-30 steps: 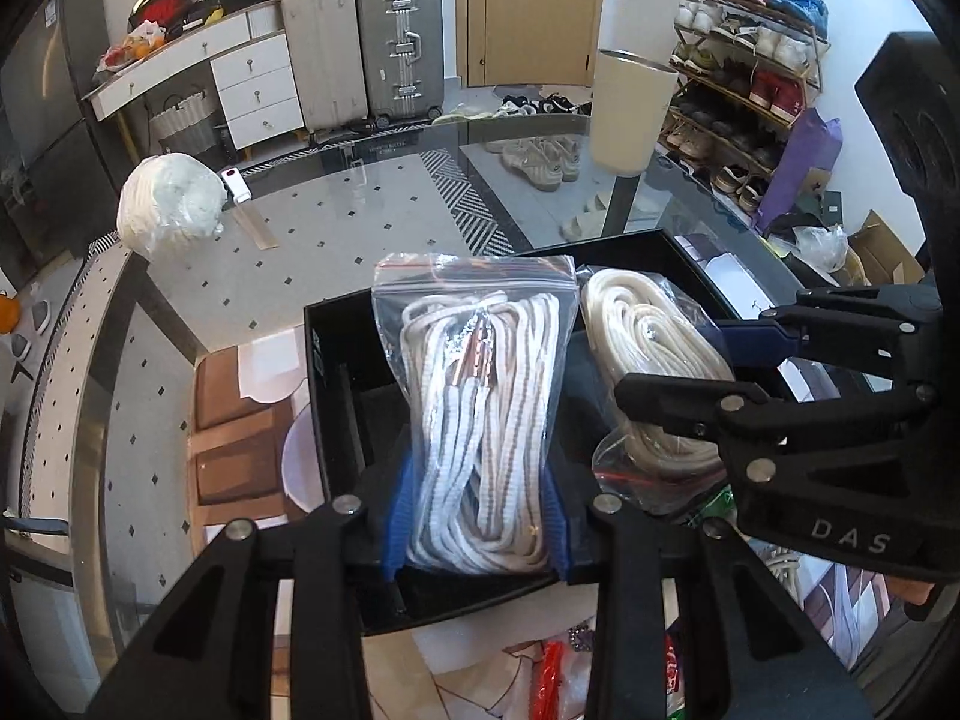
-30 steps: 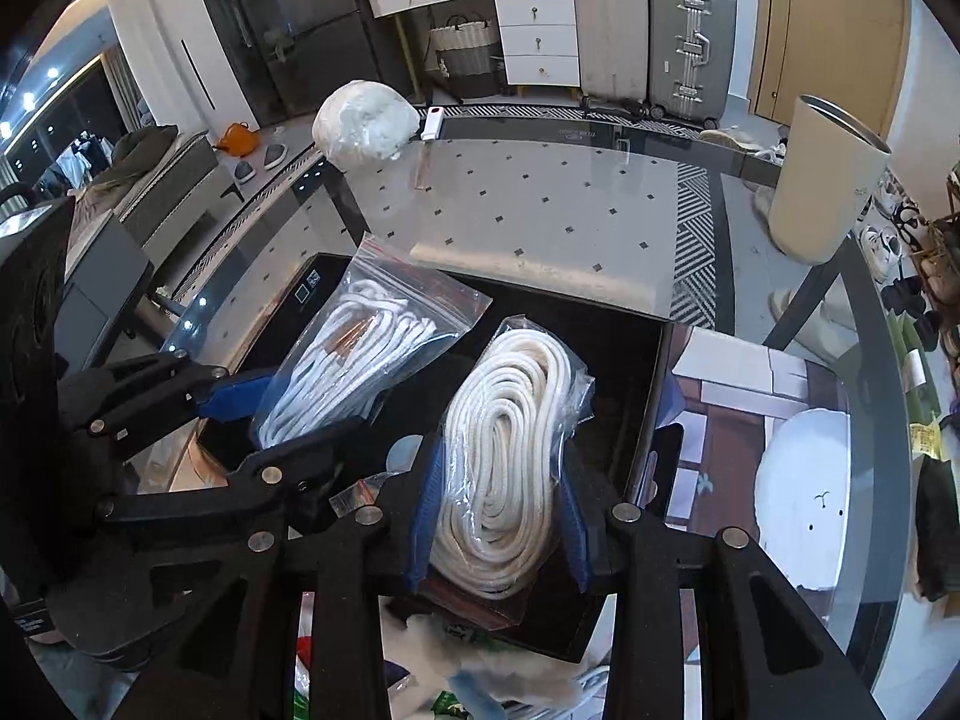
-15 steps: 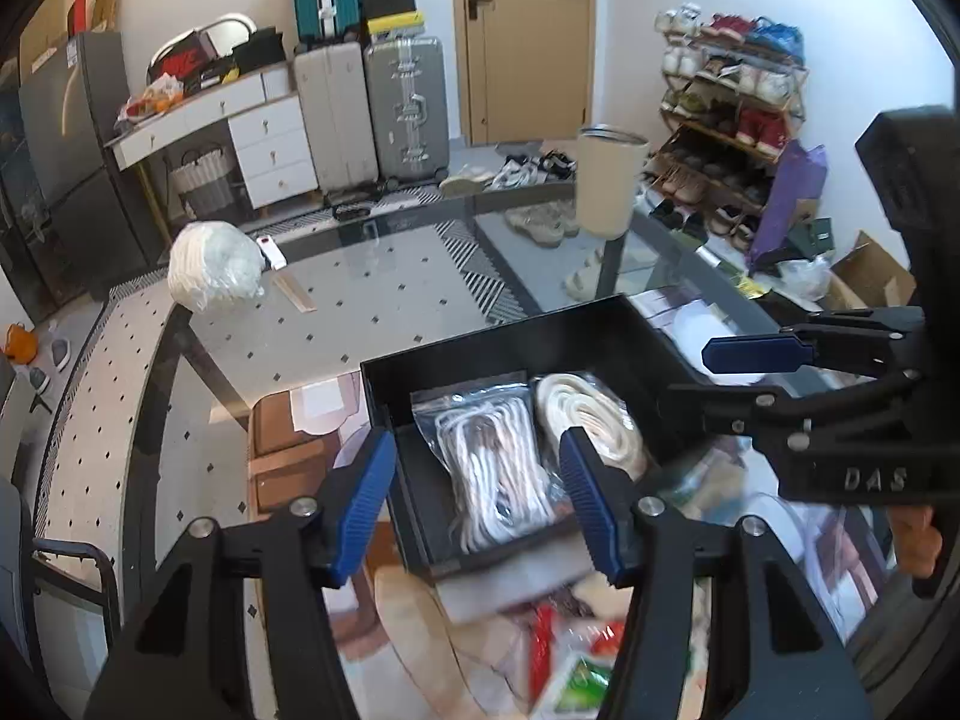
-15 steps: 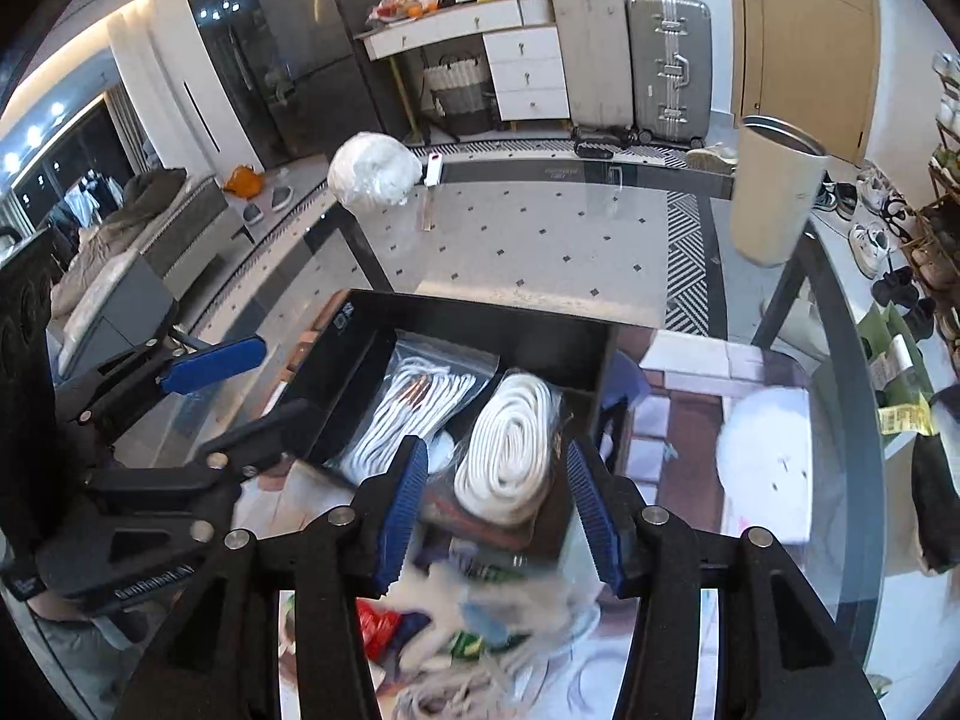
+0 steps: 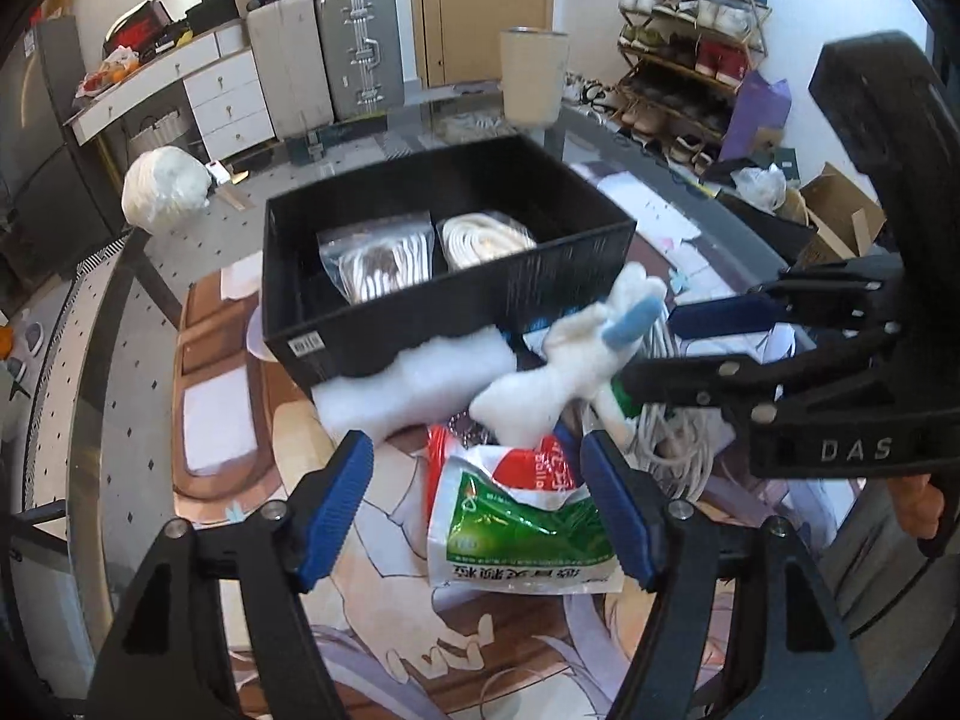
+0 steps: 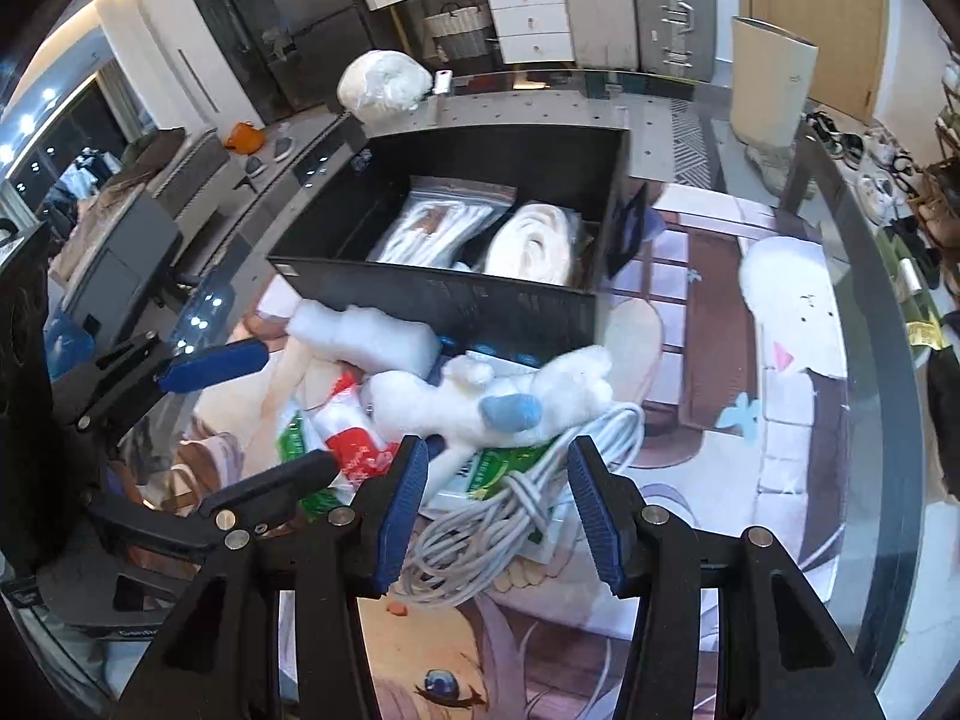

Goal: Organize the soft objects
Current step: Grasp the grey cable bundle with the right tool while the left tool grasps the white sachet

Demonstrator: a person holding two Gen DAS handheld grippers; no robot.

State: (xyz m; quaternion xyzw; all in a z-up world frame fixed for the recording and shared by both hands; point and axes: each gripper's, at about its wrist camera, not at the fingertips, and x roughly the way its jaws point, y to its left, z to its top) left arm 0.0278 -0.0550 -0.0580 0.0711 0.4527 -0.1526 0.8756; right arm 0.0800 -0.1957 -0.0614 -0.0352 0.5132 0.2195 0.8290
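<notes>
Both grippers are held spread and empty: the left gripper (image 5: 480, 504) above a green-and-red plastic packet (image 5: 522, 522), the right gripper (image 6: 498, 507) above a grey coiled cable (image 6: 516, 510). Two bagged white rope bundles (image 6: 480, 234) are seen side by side in the black rectangular box (image 5: 540, 282); a white plush toy (image 6: 498, 402) lies just before it.

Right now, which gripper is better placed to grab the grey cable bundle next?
Right, probably. The right gripper is open with the grey cable bundle lying directly between its fingers. The left gripper, also open, sits over the green-and-red packet instead.
</notes>
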